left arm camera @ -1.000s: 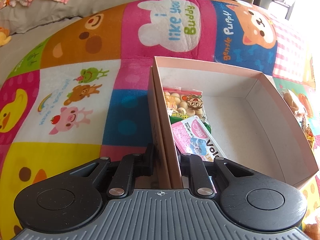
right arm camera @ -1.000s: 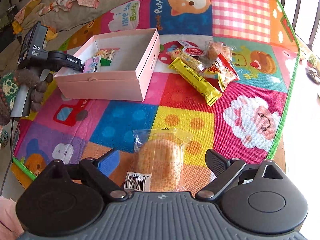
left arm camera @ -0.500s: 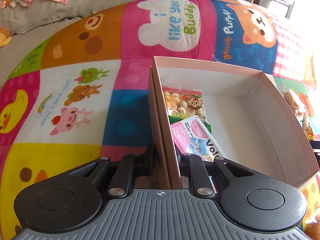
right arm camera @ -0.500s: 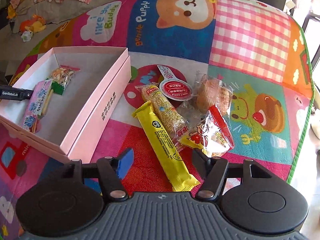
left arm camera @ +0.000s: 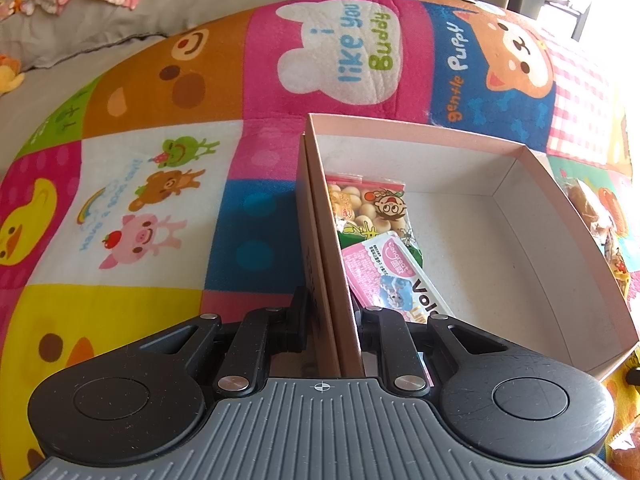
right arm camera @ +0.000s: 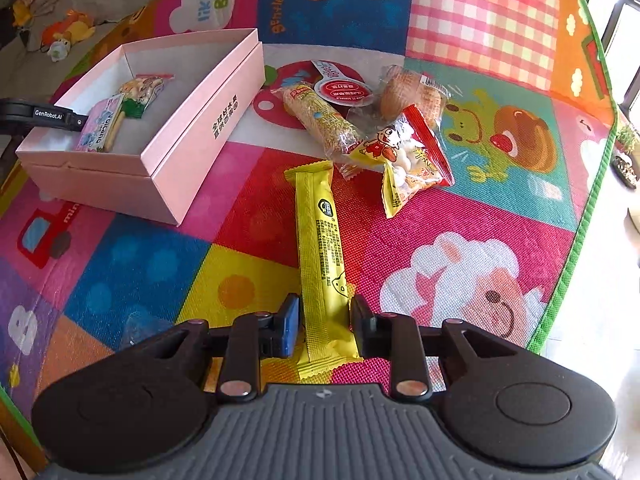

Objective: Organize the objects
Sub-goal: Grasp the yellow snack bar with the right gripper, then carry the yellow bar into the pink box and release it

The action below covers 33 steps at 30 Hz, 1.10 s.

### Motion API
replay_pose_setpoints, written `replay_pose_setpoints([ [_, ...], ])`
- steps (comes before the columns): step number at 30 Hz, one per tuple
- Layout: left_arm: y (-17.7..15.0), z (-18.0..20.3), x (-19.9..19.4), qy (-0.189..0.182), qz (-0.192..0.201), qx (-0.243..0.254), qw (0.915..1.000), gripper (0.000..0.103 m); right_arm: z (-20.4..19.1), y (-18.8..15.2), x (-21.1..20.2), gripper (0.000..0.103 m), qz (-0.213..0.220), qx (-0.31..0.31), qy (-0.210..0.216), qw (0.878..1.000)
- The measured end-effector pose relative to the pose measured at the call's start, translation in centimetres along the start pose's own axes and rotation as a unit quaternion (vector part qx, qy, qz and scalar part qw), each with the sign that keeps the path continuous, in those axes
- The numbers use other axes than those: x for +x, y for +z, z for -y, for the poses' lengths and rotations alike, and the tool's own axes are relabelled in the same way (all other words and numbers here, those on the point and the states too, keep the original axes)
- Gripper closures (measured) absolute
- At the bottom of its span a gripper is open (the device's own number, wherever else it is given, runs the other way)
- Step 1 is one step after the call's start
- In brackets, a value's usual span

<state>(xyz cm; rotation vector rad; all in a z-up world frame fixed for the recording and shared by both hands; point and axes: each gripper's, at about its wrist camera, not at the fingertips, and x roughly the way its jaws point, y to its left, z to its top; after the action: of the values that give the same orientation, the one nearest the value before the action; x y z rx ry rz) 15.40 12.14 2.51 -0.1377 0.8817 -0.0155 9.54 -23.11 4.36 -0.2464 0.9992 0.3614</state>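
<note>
Lying on the patchwork play mat, the pink box sits toward the mat's left side with bare mat in front of it; the green border marks the right edge. The box's right half is bare floor; a biscuit packet and pink sachet lie against its left wall. The left gripper pinches that wall. The right gripper, part open, straddles the yellow bar; contact cannot be confirmed. Remaining snacks cluster beyond.

Both wrist views share the pink box.
</note>
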Motion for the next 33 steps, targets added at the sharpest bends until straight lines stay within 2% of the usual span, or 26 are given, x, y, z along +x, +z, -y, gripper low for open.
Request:
replay_pose_setpoints([
  [8, 0.2, 0.0, 0.0, 0.002, -0.005, 0.004, 1.0, 0.085, 0.0, 2.5, 1.7, 0.073, 0.015, 0.005, 0.008, 1.0],
  [11, 0.1, -0.1, 0.0, -0.003, -0.004, 0.007, 1.0, 0.085, -0.4, 2.5, 1.3, 0.08, 0.013, -0.003, 0.015, 1.0],
  [20, 0.1, -0.3, 0.0, -0.003, -0.003, 0.008, 1.0, 0.085, -2.5, 1.8, -6.0, 0.081, 0.061, -0.018, 0.032, 0.997],
  [23, 0.2, -0.3, 0.0, -0.004, -0.004, 0.007, 1.0, 0.085, -4.2, 1.3, -7.7, 0.081, 0.05, -0.028, 0.059, 0.997],
  [28, 0.2, -0.2, 0.0, -0.005, -0.004, 0.006, 1.0, 0.085, -9.0, -0.2, -7.7, 0.08, 0.008, -0.058, 0.122, 0.991],
  [30, 0.2, -0.3, 0.0, -0.009, -0.003, 0.005, 0.9999, 0.085, -10.9, 0.0, -8.2, 0.081, 0.013, -0.079, 0.136, 0.987],
  [33, 0.0, -0.2, 0.0, -0.011, 0.0, 0.006, 0.9999, 0.085, -12.5, 1.9, -9.4, 0.081, 0.045, -0.09, 0.153, 0.983],
])
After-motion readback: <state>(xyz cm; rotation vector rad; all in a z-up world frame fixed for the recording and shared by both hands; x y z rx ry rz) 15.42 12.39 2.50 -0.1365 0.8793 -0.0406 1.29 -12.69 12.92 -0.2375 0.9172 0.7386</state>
